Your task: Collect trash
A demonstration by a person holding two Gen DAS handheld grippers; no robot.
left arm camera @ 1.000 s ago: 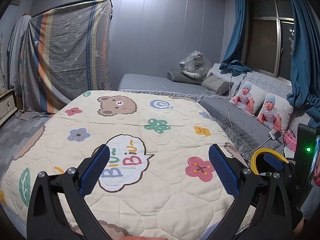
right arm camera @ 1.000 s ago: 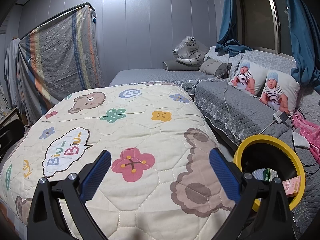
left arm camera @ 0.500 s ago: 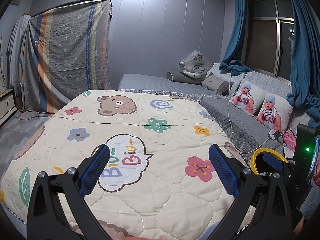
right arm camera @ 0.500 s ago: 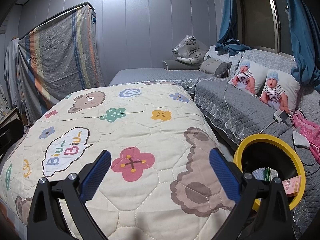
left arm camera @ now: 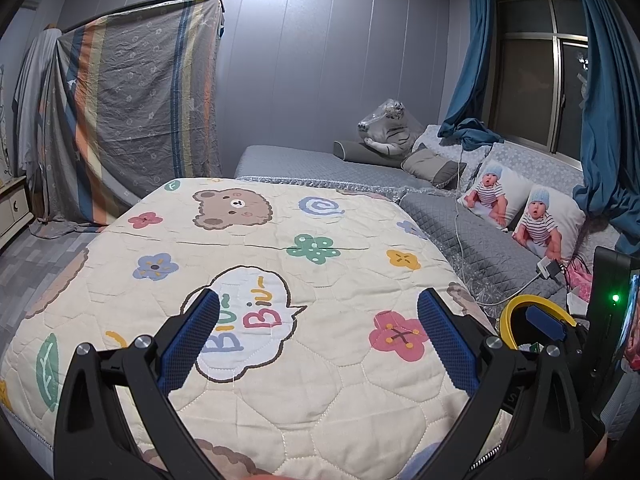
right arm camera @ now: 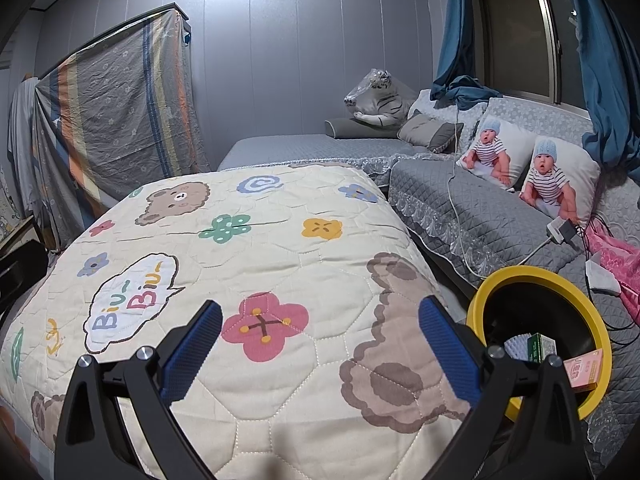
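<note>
A yellow-rimmed black bin (right arm camera: 540, 276) stands right of the bed, holding a green box (right arm camera: 541, 346), a pink box (right arm camera: 585, 369) and a pale ridged item (right arm camera: 517, 347). My right gripper (right arm camera: 319, 322) is open and empty above the cream cartoon quilt (right arm camera: 256, 272), with its right finger beside the bin. My left gripper (left arm camera: 318, 316) is open and empty over the quilt (left arm camera: 248, 264), near the "Biu Biu" bubble. In the left wrist view the bin's rim (left arm camera: 520, 304) shows behind the other gripper's blue pad (left arm camera: 545, 322). No loose trash shows on the quilt.
A grey quilted sofa (right arm camera: 480, 216) with two baby-print pillows (right arm camera: 556, 178) runs along the right. A charger and cables (right arm camera: 562, 232) and pink cloth (right arm camera: 616, 252) lie near the bin. A plush tiger (right arm camera: 376, 98) sits far back. A striped sheet (left arm camera: 136, 108) hangs at left.
</note>
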